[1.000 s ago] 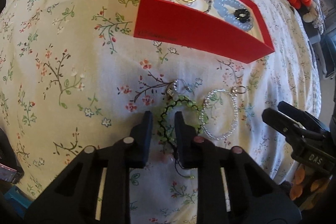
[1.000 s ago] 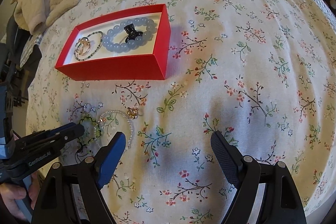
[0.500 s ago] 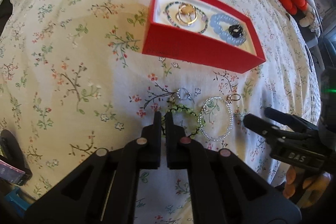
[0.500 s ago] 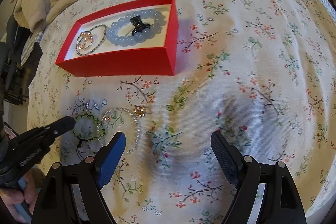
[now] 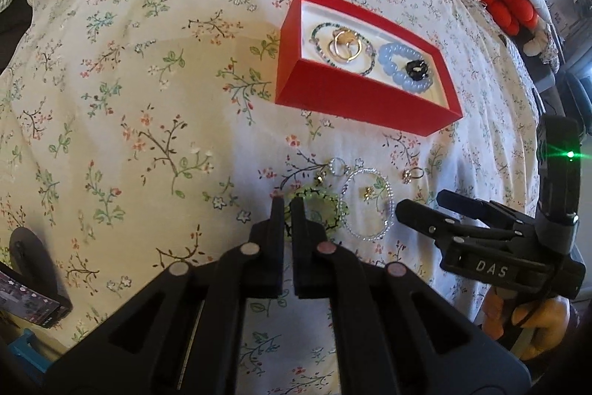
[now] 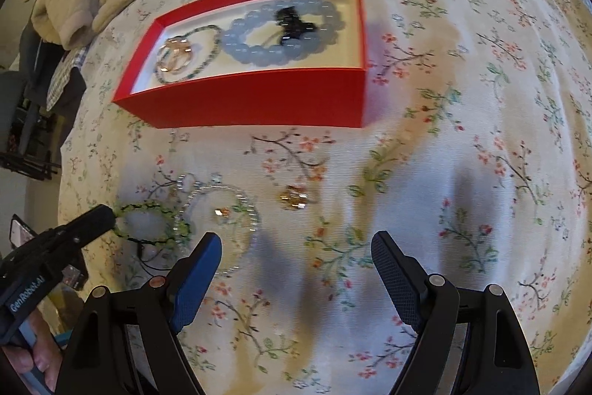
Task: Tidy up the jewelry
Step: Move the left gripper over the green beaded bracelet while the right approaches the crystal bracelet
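- The floral bedspread (image 5: 148, 99) serves as the work surface; its soft cloth lets small pieces lie flat and spread out, within reach of both tools.
- The red jewelry box (image 5: 355, 99) sits open beyond the loose pieces, probably as the collecting place; it already holds a pale blue bead bracelet (image 5: 403, 69) with a black piece on it, and a thin green beaded bracelet (image 5: 342, 49) with gold rings inside its loop.
- The left gripper (image 5: 284, 206) has its fingers pressed nearly together on the near-left edge of the green bead bracelet (image 5: 320, 211), pinching its rim, likely because a thin loop is best taken by its edge; the bracelet lies on the cloth, well short of the box.
- The right gripper (image 6: 296, 248) hovers spread wide over bare cloth, holding nothing, seemingly waiting its turn.
- The clear bead bracelet (image 5: 366, 206) lies just beside the green one, with small gold pieces and a silver ring near it, all not yet sorted.
- A second ago the left fingers stood apart astride the green bracelet; they have since closed on it; the camera has pulled back, so the box looks farther off; the right tool stayed open.
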A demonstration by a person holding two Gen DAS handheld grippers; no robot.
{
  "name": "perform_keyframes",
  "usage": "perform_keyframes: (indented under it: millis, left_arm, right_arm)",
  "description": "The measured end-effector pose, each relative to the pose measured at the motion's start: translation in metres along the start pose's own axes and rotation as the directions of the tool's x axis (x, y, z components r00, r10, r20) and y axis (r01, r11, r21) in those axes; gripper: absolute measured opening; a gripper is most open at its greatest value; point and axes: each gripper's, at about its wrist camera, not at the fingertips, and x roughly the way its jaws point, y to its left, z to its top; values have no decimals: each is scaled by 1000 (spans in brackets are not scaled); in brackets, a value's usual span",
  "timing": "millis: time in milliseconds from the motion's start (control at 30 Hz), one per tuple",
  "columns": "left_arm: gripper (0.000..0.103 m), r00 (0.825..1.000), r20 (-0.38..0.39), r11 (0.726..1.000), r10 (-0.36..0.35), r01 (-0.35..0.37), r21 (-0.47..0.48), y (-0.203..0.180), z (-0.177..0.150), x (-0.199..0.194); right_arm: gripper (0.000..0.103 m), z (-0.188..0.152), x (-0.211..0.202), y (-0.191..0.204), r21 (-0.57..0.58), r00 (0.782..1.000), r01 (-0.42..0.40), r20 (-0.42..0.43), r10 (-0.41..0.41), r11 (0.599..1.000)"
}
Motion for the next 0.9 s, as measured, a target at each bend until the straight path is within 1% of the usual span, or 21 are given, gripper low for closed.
perform_keyframes:
  millis: [67, 133, 167, 200, 267, 300, 367, 433, 467, 500, 533, 633, 833, 867, 900]
  left_arm:
    - [4, 1000, -5, 1000, 3, -3, -1, 0, -1, 1]
    - [4, 1000, -8, 1000, 5, -5, -2, 1, -2, 2]
    - [4, 1000, -8, 1000, 5, -5, -2, 1, -2, 2]
    - [4, 1000, -9, 1000, 5, -5, -3, 1, -1, 2]
    - [4, 1000, -10, 1000, 6, -6, -3, 1, -2, 3]
    - [4, 1000, -11, 1000, 6, -6, -3, 1, -2, 3]
    - [4, 1000, -14, 1000, 9, -9, -4, 2, -1, 5]
    - [4, 1000, -18, 1000, 12, -12, -4, 2, -1, 7]
    - [4, 1000, -21, 1000, 14, -14, -4, 2, -1, 8]
    - [4, 1000, -22, 1000, 16, -16, -4, 2, -1, 8]
    - [4, 1000, -21, 1000, 16, -16, -3, 1, -1, 8]
    - [4, 1000, -11, 1000, 8, -8, 1, -1, -1, 4]
    - [4, 1000, 19, 1000, -20, 20, 12, -5, -1, -9]
    - [4, 999, 24, 1000, -26, 25, 15, -6, -1, -11]
    - [0, 999, 31, 999, -36, 35, 21, -8, -1, -14]
  right_arm:
    - [78, 0, 4, 6, -10, 1000, -13, -9, 13, 1000]
    - [65, -2, 9, 13, -24, 1000, -10, -20, 10, 1000]
    - [63, -2, 12, 16, -34, 1000, 0, -20, -1, 999]
    - [58, -2, 15, 19, -39, 1000, 7, -20, -8, 999]
    - [55, -1, 18, 23, -47, 999, 32, -14, -33, 998]
    - [52, -1, 19, 25, -56, 999, 46, -9, -47, 997]
    - [41, -2, 21, 31, -90, 996, 87, 2, -87, 992]
    - [26, -3, 21, 33, -118, 994, 106, 11, -106, 987]
    - [23, -3, 21, 33, -129, 994, 105, 13, -104, 986]
    - [14, -4, 21, 33, -133, 995, 98, 12, -97, 986]
    - [9, -4, 20, 32, -136, 996, 87, 9, -87, 987]
    - [6, -7, 15, 28, -148, 998, 60, 9, -60, 987]
    - [5, -14, -8, 26, -166, 999, 22, 46, -15, 986]
    - [5, -15, -12, 24, -166, 999, 17, 53, -8, 986]
    - [5, -16, -17, 23, -165, 998, 10, 62, 1, 986]
